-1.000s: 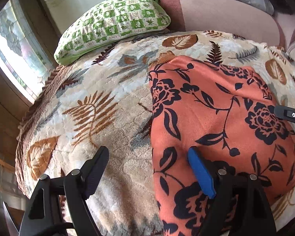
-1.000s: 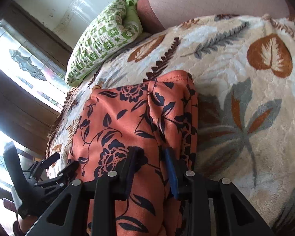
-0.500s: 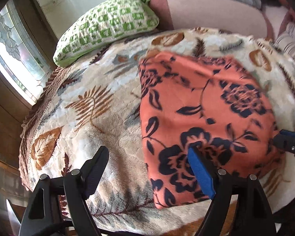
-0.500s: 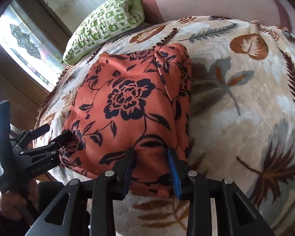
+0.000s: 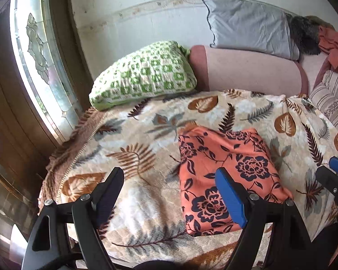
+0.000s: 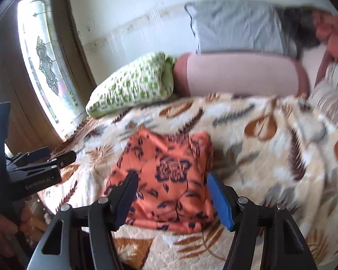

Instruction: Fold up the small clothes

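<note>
1. At far left, the left gripper is held spread wide above the leaf-patterned plush blanket; nothing is pinched.
2. In the middle, the orange garment with dark floral print is seen lying folded into a compact rectangle on the blanket.
3. To the right, the right gripper is opening, clear of the cloth, with nothing between its jaws.
4. The fold looks finished; next, another small garment would have to be fetched.
5. No containers are seen.

garment: smooth printed cloth; blanket: plush fleece
</note>
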A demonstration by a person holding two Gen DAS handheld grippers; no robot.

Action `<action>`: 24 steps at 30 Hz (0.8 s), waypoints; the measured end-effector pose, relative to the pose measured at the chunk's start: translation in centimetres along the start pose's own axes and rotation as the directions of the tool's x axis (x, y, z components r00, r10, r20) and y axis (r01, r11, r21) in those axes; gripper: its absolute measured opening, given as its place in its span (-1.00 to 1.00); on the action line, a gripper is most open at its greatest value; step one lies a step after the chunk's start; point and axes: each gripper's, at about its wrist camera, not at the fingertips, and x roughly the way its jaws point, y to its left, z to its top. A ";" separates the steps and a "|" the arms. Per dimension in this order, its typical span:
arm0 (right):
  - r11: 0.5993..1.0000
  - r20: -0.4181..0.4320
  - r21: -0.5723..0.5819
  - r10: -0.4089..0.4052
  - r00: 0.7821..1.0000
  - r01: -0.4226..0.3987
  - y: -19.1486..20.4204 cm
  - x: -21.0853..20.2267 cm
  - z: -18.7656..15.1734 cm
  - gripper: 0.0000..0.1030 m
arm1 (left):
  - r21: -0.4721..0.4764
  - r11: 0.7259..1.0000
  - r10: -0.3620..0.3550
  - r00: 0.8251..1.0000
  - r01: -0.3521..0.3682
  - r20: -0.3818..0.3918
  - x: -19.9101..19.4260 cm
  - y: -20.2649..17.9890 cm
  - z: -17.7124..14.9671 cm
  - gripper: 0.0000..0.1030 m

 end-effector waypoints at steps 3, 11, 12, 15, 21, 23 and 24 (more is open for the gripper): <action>1.000 0.032 -0.013 -0.006 0.999 0.007 0.9 -1.5 1.0 0.31 | -0.017 1.000 0.021 0.999 -0.020 0.025 -1.5 1.0 0.5 0.62; 0.998 0.060 -0.061 0.000 0.998 0.003 3.4 -3.0 1.7 0.31 | -0.020 0.993 0.118 0.985 -0.117 0.122 -4.7 2.2 1.0 0.66; 0.998 0.057 -0.059 0.003 0.998 0.000 3.6 -2.9 1.7 0.31 | -0.023 0.994 0.110 0.986 -0.108 0.123 -4.9 2.4 1.0 0.66; 0.998 0.048 -0.062 0.007 0.999 -0.004 3.9 -2.6 1.6 0.31 | -0.042 0.996 0.083 0.990 -0.079 0.113 -5.1 3.0 1.1 0.66; 0.997 0.040 -0.078 0.004 0.999 -0.001 5.1 -2.5 1.4 0.31 | -0.053 0.996 0.081 0.989 -0.075 0.120 -5.7 3.3 1.2 0.66; 0.997 0.033 -0.078 -0.001 0.999 0.003 5.2 -2.3 1.4 0.31 | -0.058 0.996 0.076 0.990 -0.069 0.123 -5.7 3.6 1.2 0.66; 0.997 0.028 -0.076 -0.003 1.000 0.005 5.3 -2.3 1.4 0.31 | -0.059 0.996 0.074 0.990 -0.067 0.123 -5.8 3.6 1.3 0.66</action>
